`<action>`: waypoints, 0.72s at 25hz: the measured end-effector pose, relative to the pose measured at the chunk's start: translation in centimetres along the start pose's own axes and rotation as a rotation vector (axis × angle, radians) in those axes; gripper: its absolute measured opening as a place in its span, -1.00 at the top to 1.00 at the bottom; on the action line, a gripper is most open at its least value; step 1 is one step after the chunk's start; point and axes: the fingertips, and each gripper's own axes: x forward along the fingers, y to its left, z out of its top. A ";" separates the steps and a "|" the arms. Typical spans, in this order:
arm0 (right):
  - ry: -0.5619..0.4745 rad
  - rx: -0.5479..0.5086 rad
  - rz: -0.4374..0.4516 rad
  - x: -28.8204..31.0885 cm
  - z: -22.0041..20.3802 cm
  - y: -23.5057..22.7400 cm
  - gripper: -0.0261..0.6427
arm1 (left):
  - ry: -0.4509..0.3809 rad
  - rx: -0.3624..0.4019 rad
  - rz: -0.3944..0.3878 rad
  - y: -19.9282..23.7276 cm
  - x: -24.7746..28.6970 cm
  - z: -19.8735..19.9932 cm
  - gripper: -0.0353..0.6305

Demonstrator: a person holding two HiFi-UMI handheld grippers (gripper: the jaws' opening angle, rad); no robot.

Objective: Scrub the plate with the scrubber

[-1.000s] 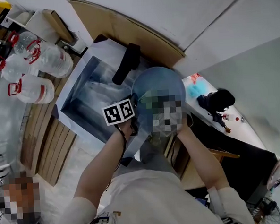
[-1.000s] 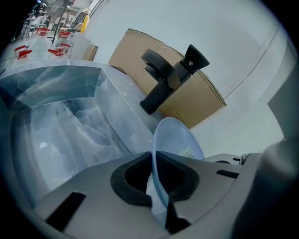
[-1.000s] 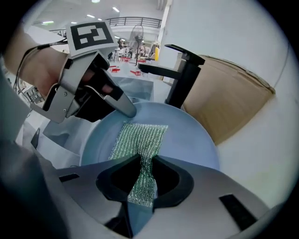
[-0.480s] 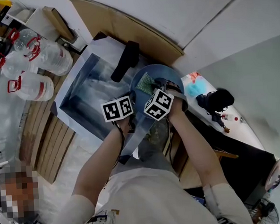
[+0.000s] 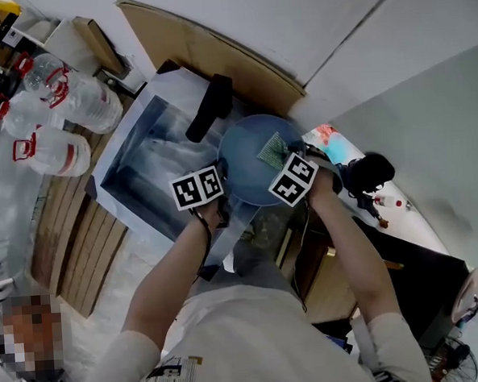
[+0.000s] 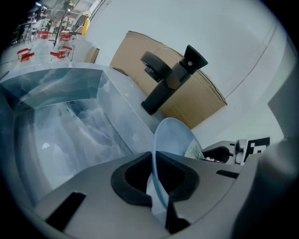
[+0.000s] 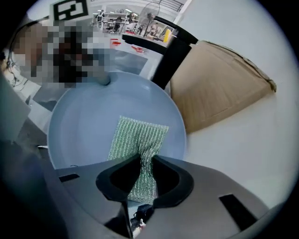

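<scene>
A pale blue plate (image 5: 249, 157) is held on edge over the sink's corner. My left gripper (image 5: 223, 197) is shut on the plate's near rim (image 6: 159, 186), seen edge-on between the jaws. A green mesh scrubber (image 7: 138, 140) lies flat against the plate's face (image 7: 88, 126), and my right gripper (image 7: 145, 179) is shut on its lower end. In the head view the scrubber (image 5: 272, 150) sits on the right part of the plate, just above my right gripper (image 5: 284, 166).
A steel sink (image 5: 152, 163) lined with clear plastic lies left of the plate, with a black faucet (image 5: 203, 109) at its back. Cardboard (image 5: 214, 54) leans on the wall behind. Water jugs (image 5: 53, 117) stand at the left. A white counter (image 5: 360, 195) carries small objects at the right.
My right gripper has swept the scrubber across the plate's face toward the right. The plate and my left gripper have stayed about where they were.
</scene>
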 end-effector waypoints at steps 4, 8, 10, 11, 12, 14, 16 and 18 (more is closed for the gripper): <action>-0.059 -0.002 0.096 -1.5 0.4 4.3 0.60 | -0.001 -0.012 0.001 -0.1 0.0 0.0 0.80; -0.173 0.012 0.148 -2.1 3.3 7.5 0.60 | -0.009 -0.051 -0.005 -0.1 0.0 0.0 0.79; -0.211 0.001 0.152 -2.0 5.0 8.3 0.59 | -0.010 -0.056 -0.009 0.0 -0.1 -0.2 0.79; -0.215 -0.013 0.144 -1.8 5.7 8.3 0.59 | -0.010 -0.054 -0.011 0.0 -0.1 -0.2 0.79; -0.213 -0.027 0.132 -1.5 6.3 8.0 0.59 | -0.010 -0.047 -0.013 0.1 -0.1 -0.1 0.79; -0.194 -0.063 0.087 -0.8 7.3 6.8 0.60 | -0.005 -0.023 -0.009 0.1 -0.2 -0.1 0.79; -0.158 -0.121 0.034 -0.1 8.0 5.5 0.60 | 0.001 0.012 0.004 0.1 -0.2 -0.2 0.80; -0.117 -0.186 -0.008 0.4 8.7 4.4 0.60 | 0.004 0.041 0.014 -0.1 -0.2 -0.3 0.81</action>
